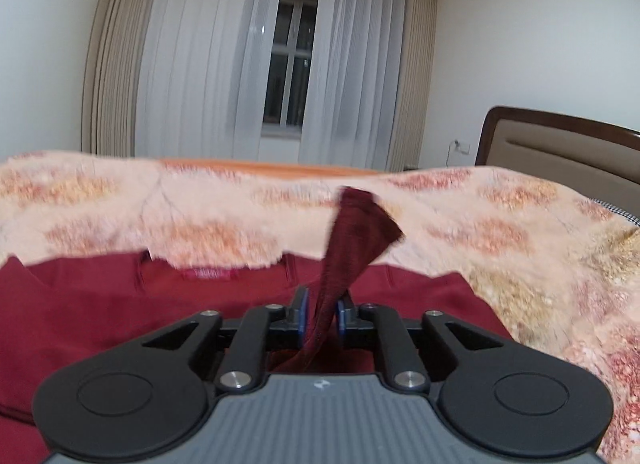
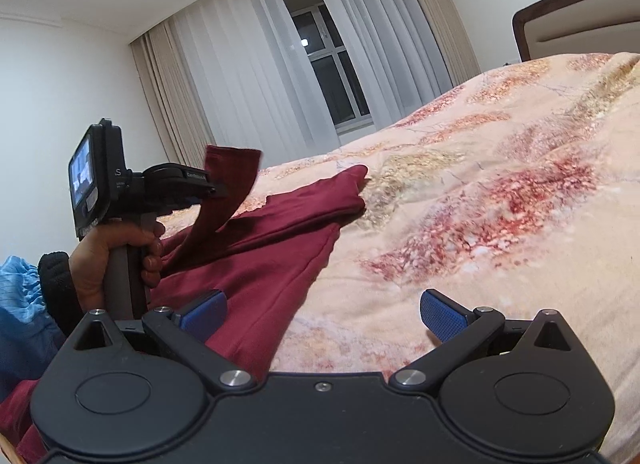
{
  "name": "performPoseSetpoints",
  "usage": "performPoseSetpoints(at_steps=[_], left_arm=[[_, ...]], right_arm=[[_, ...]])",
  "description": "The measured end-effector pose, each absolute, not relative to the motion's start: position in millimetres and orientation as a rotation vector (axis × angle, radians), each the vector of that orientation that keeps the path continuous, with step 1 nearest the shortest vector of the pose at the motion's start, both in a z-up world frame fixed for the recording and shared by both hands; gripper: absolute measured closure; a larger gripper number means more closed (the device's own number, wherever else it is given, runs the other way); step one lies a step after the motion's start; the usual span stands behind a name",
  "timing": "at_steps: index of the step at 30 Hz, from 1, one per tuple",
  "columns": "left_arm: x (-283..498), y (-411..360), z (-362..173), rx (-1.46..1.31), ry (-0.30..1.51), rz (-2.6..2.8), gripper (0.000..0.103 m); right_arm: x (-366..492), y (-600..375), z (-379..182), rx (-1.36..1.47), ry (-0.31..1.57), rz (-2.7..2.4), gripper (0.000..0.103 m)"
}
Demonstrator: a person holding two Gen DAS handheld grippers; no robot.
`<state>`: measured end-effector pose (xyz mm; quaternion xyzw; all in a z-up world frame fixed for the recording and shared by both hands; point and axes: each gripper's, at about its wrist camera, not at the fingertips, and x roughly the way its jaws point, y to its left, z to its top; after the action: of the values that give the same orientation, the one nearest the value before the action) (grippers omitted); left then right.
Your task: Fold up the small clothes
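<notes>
Left wrist view: a dark red garment [image 1: 120, 316] is seen spread flat on the patterned blanket [image 1: 520, 232] of a bed, its collar label [image 1: 205, 274] turned toward the far window [image 1: 289, 64]; a ribbed strip of the same cloth, the cuff [image 1: 360, 224], is shown rising between the blue pads of the left gripper [image 1: 320, 318], its end flopped away from the camera; the fingers are drawn close about the strip, though whether the pads press on it cannot be told; a wooden headboard [image 1: 560, 144] is seen at the right.

Right wrist view: the left gripper [image 2: 218, 188] is shown from the side, held on its handle by a hand [image 2: 116, 252], with the cuff [image 2: 230, 176] standing up past its tip and trailing down to the garment [image 2: 272, 256]; this view alone shows the right gripper [image 2: 322, 314], its fingers released and spread wide, the left pad above red cloth, the right above bare blanket, nothing grasped; a blue sleeve [image 2: 20, 296] is seen at the left edge; the garment's long axis runs from the near left corner toward the folded sleeve end [image 2: 352, 188] pointing at the window.
</notes>
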<state>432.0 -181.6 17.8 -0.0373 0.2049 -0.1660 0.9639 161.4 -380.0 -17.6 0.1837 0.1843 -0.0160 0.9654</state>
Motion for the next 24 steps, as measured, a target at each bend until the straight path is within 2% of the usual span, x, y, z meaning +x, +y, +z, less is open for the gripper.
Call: performPoseSetpoints(at_steps=[3,5,9,11,16,24], left_arm=[[436.2,-178.3,13.8,-0.091,0.456,-0.369,0.061],[434.1,-176.0,12.4,-0.106,0.459,-0.4,0.033],[428.3,-171.0,14.4,-0.124,0.471,-0.444,0.019],[424.3,-164.5,16.3,-0.14,0.479,-0.459,0.007],[406.6,-133.0,22.8,-0.126,0.463,-0.37,0.001],[399.7,-34.6,17.2,-0.189,0.442,-0.044,0.001]], right_arm=[[160.4,-377.5,-18.2,0.37,0.38,-0.031,0.0],[160.3,-376.3,-18.0,0.366,0.384,-0.03,0.0],[162.3,-374.3,-18.0,0.359,0.395,-0.033,0.0],[162.8,-373.2,-17.5,0.356,0.401,-0.037,0.0],[166.2,-370.9,-14.8,0.33,0.409,-0.043,0.0],[194.8,-365.8,-4.8,0.252,0.423,-0.066,0.0]])
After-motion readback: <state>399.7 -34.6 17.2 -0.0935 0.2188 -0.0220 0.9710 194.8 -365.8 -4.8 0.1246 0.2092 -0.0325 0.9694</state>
